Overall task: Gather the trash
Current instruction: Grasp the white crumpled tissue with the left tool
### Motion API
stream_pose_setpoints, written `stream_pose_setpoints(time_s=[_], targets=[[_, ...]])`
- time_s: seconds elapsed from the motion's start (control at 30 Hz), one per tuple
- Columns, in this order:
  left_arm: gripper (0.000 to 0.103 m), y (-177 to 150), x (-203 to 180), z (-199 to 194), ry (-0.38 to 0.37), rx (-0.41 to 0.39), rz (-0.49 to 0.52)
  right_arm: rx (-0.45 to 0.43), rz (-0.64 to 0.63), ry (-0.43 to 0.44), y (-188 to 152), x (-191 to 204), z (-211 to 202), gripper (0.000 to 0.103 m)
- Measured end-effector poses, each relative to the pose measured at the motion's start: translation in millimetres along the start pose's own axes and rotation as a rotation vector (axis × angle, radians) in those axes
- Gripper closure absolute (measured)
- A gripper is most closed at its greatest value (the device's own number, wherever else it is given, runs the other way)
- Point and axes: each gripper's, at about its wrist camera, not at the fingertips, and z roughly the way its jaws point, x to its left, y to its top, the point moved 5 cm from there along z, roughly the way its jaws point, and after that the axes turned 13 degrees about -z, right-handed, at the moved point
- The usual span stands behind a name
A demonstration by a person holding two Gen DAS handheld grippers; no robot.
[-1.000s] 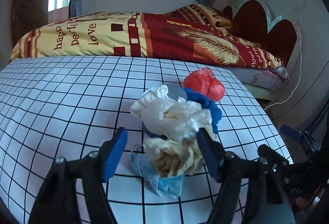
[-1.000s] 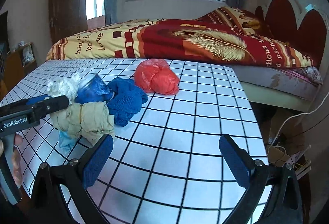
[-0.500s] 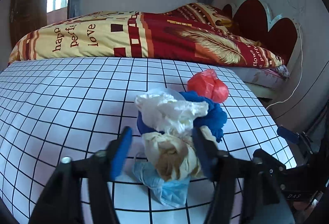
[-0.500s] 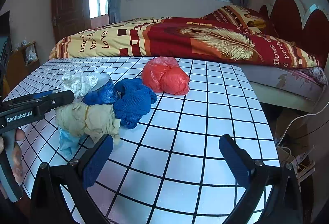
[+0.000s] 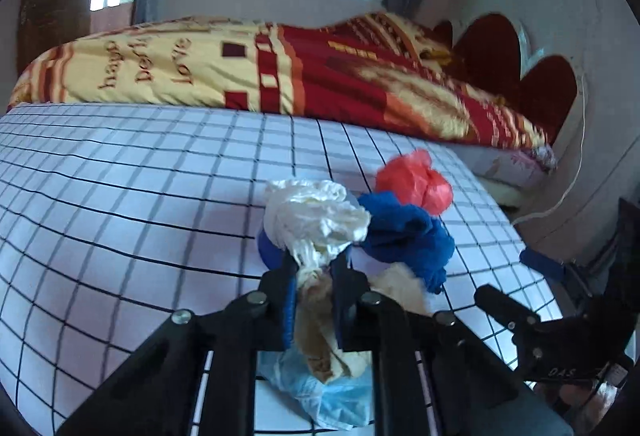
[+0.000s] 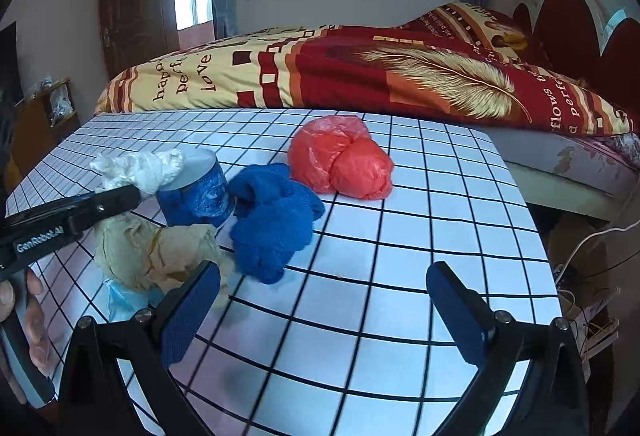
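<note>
My left gripper is shut on a crumpled white plastic bag, which also shows in the right wrist view at the left gripper's tip. Around it on the checked table lie a tan crumpled bag, a light blue face mask, a blue can, a blue cloth and a red plastic bag. My right gripper is open and empty, low over the table in front of the blue cloth.
The white table with a black grid ends at its right edge near cables on the floor. A bed with a red and yellow blanket stands behind the table.
My left gripper has closed from wide open onto the white bag. The right gripper has moved closer to the trash pile and stays open.
</note>
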Motion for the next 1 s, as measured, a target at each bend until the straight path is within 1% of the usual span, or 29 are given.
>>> stream_pose_setpoints(time_s=[0.07, 0.13, 0.17, 0.37, 0.43, 0.47, 0.5, 0.6, 0.67, 0.73, 0.77, 0.8, 0.83, 0.87, 0.9, 1.0], targets=[[0.087, 3, 5, -9, 0.005, -0.019, -0.002, -0.002, 0.0, 0.013, 0, 5, -2, 0.0], [0.086, 4, 10, -13, 0.002, -0.014, -0.01, -0.006, -0.004, 0.023, 0, 11, -4, 0.0], [0.086, 4, 14, -15, 0.009, -0.009, -0.012, -0.005, -0.002, 0.032, 0, 14, -4, 0.0], [0.086, 6, 36, -38, 0.063, -0.057, 0.007, -0.004, -0.013, 0.058, 2, 29, -7, 0.0], [0.086, 5, 44, -39, 0.064, -0.041, -0.003, -0.008, -0.023, 0.068, 4, 36, -9, 0.0], [0.085, 3, 49, -36, 0.082, -0.025, -0.008, -0.005, -0.029, 0.073, 6, 41, -9, 0.0], [0.082, 2, 54, -32, 0.093, 0.0, -0.016, -0.003, -0.032, 0.082, 7, 45, -9, 0.0], [0.082, 4, 62, -34, 0.108, -0.008, -0.032, -0.005, -0.052, 0.091, 11, 57, -10, 0.0], [0.082, 5, 64, -33, 0.102, -0.005, -0.03, -0.009, -0.056, 0.095, 13, 61, -11, 0.0], [0.082, 6, 69, -24, 0.099, 0.036, -0.04, -0.004, -0.056, 0.097, 14, 65, -10, 0.0], [0.082, 6, 73, -21, 0.1, 0.048, -0.051, -0.003, -0.056, 0.098, 15, 66, -10, 0.0], [0.082, 7, 75, -21, 0.081, 0.048, -0.056, 0.0, -0.058, 0.096, 15, 68, -9, 0.0], [0.086, 8, 76, -21, 0.063, 0.049, -0.057, 0.002, -0.059, 0.097, 16, 69, -9, 0.0], [0.09, 9, 76, -22, 0.049, 0.045, -0.057, 0.002, -0.06, 0.098, 16, 70, -9, 0.0], [0.092, 10, 77, -23, 0.044, 0.041, -0.056, 0.003, -0.061, 0.095, 17, 70, -8, 0.0], [0.092, 17, 82, -37, 0.026, -0.008, -0.08, 0.002, -0.059, 0.091, 19, 68, -8, 0.0]])
